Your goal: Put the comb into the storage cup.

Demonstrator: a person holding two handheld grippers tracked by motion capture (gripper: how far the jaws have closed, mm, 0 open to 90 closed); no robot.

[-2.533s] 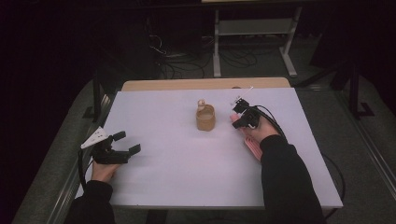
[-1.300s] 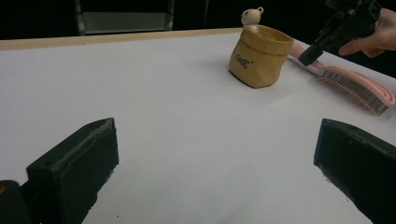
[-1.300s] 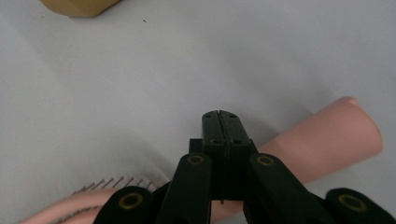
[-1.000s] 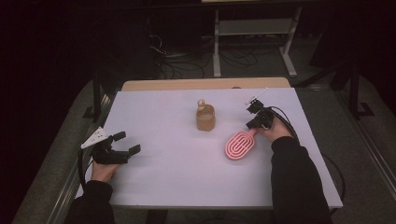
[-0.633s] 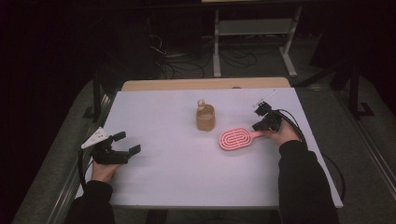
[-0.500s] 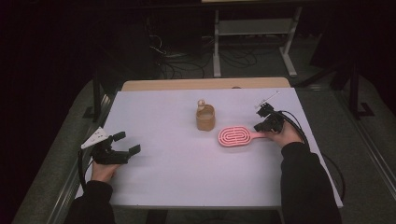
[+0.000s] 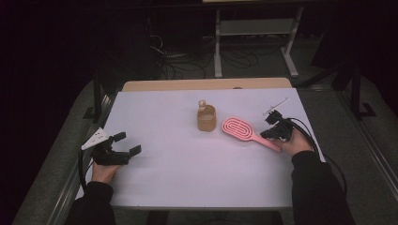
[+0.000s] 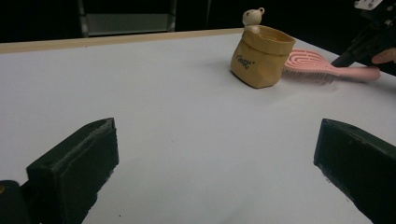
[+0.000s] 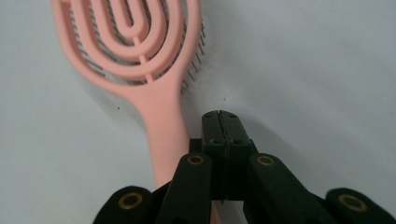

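A pink hairbrush (image 7: 244,132) is lying right of centre on the white worktop (image 7: 178,164), its long axis running diagonally, head pointing upper left toward a tan pouch (image 7: 206,118), handle lower right. The right gripper (image 7: 273,131), fingers pressed together, is sitting beside the handle. At lower left, the left gripper (image 7: 123,145) is resting, fingers spread.

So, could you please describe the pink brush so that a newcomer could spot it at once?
Start at the white table and find the tan cup near its middle. Just right of the cup lies the hairbrush, flat, its handle running toward the right tongs. It is the one pink thing, with a looped open head.
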